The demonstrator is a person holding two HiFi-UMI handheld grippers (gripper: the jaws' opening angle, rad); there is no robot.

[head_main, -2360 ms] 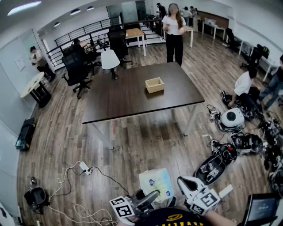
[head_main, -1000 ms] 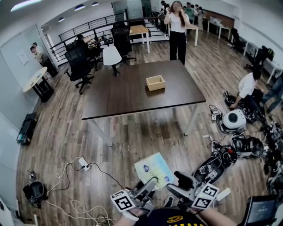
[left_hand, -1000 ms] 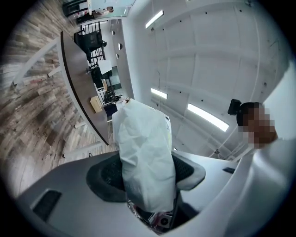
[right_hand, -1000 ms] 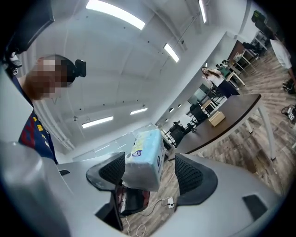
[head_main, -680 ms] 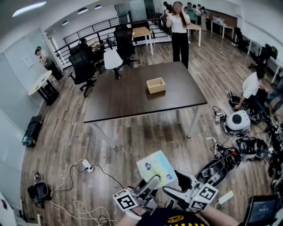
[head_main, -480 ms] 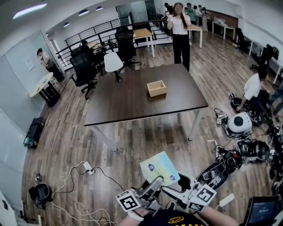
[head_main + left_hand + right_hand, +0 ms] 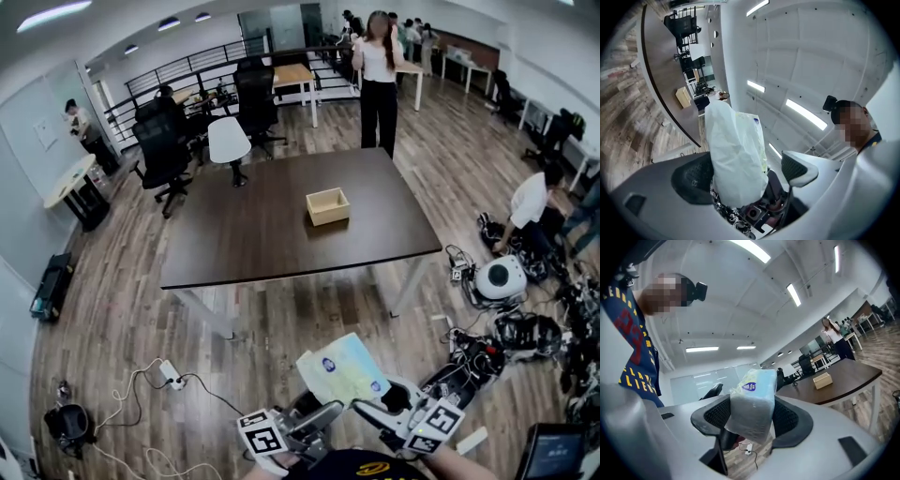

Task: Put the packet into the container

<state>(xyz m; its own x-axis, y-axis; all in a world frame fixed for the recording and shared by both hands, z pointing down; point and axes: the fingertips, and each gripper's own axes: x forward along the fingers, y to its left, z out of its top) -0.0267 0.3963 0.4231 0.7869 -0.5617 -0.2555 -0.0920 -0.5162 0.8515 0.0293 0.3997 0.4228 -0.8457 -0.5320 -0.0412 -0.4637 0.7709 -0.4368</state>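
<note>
A soft pale blue and white packet (image 7: pixel 342 368) is held up over the wooden floor, well short of the table. My right gripper (image 7: pixel 380 405) is closing, and both its pads press the packet (image 7: pixel 752 399) in the right gripper view. My left gripper (image 7: pixel 319 412) is opening: the packet (image 7: pixel 736 154) still leans on one pad while the other pad (image 7: pixel 799 168) stands apart from it. The container, a small open wooden box (image 7: pixel 328 205), sits on the dark table (image 7: pixel 262 234) far ahead. The box also shows small in the left gripper view (image 7: pixel 683 97) and the right gripper view (image 7: pixel 822 380).
A person (image 7: pixel 378 75) stands beyond the table's far edge. Office chairs (image 7: pixel 164 141) are at its back left. Cables and a power strip (image 7: pixel 169 373) lie on the floor at the left. Robot parts (image 7: pixel 497 281) and a crouching person (image 7: pixel 530 202) fill the right side.
The left gripper, which held the packet, has opened its jaws. The right gripper has come in beside it and closed on the packet. The packet has lifted slightly.
</note>
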